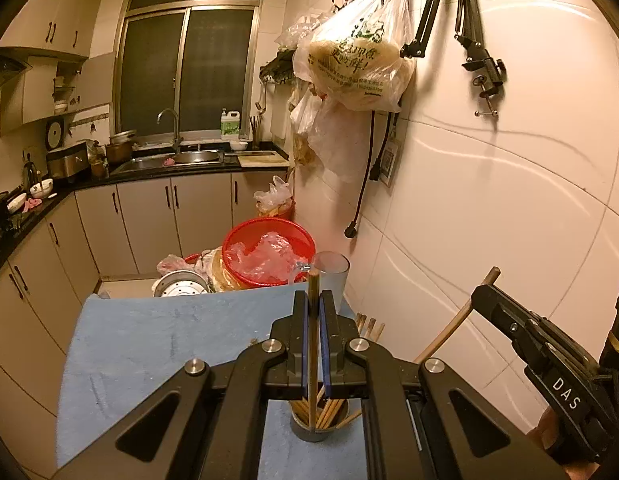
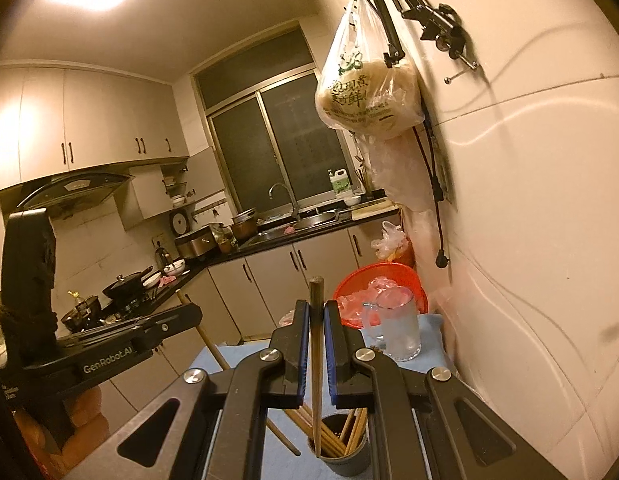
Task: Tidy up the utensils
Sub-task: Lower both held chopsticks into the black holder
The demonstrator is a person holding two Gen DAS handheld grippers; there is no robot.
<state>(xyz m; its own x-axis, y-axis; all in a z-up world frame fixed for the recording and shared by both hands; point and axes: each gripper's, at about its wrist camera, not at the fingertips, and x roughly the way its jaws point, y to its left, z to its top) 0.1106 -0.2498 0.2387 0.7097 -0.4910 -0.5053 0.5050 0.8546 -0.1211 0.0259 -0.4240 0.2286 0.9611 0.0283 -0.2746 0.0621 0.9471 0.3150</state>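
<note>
I am lifting two wooden chopsticks at once above a blue-covered table (image 1: 149, 340) in a dim kitchen, one in each set of tongs. My left gripper (image 1: 314, 312) is pinching its chopstick (image 1: 312, 344) upright, blue pads pressed tight against it; my right gripper (image 2: 316, 320) is clamping a second chopstick (image 2: 316, 360) the same way, its tip hanging over the grey holder cup (image 2: 343, 464). That cup is sitting at six o'clock from both sets of jaws and is already bristling with sorted chopsticks (image 2: 349, 436). In the left view a few loose sticks (image 1: 369, 328) are lying at three o'clock of my left jaws, near the wall. I am judging the job well advanced: most sticks are standing in the cup, these two and the strays are remaining, and the glass mug (image 2: 397, 328) at one o'clock is waiting untouched
</note>
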